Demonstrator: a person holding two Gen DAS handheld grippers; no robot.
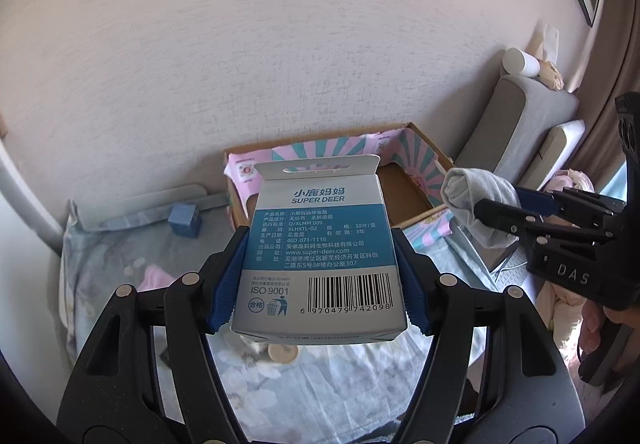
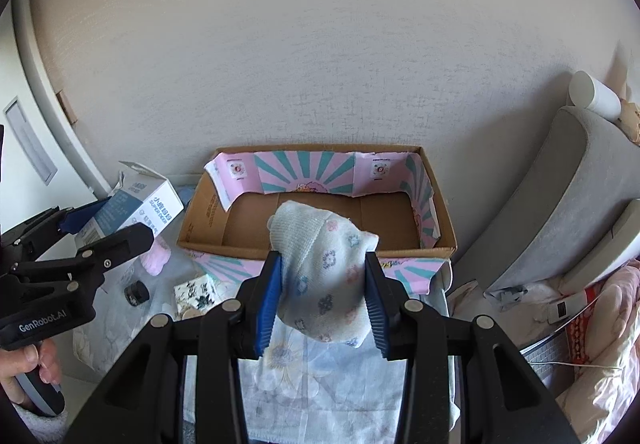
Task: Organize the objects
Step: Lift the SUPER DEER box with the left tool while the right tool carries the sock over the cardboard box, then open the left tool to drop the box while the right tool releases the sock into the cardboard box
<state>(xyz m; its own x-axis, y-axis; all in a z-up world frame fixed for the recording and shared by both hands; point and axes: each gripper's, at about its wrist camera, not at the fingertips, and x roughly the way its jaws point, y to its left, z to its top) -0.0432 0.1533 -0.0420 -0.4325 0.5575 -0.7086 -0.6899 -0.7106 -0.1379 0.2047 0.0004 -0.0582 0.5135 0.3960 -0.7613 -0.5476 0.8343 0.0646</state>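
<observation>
The left gripper point(image 1: 320, 276) pinches a small carton point(image 1: 320, 256) by its two sides, blue ribbed pads flat on smooth printed card, blue and white with a barcode and a slotted hang tab at the top; the right gripper point(image 2: 324, 300) is pressed onto a rolled sock point(image 2: 324, 276), soft ribbed white knit dotted with small flowers. Both are held up just near of an open cardboard box point(image 2: 436, 244), brown and shallow, lined with pink and teal sunburst paper, its floor bare. Below lies a pale floral cloth point(image 2: 328, 376) over a flat surface against a rough white wall point(image 2: 320, 43); grey cushions point(image 2: 560, 203) lean at right; left of the box sit a small black jar point(image 2: 136, 292), a patterned square point(image 2: 196, 290) and a pink fluffy thing point(image 2: 156, 260).
</observation>
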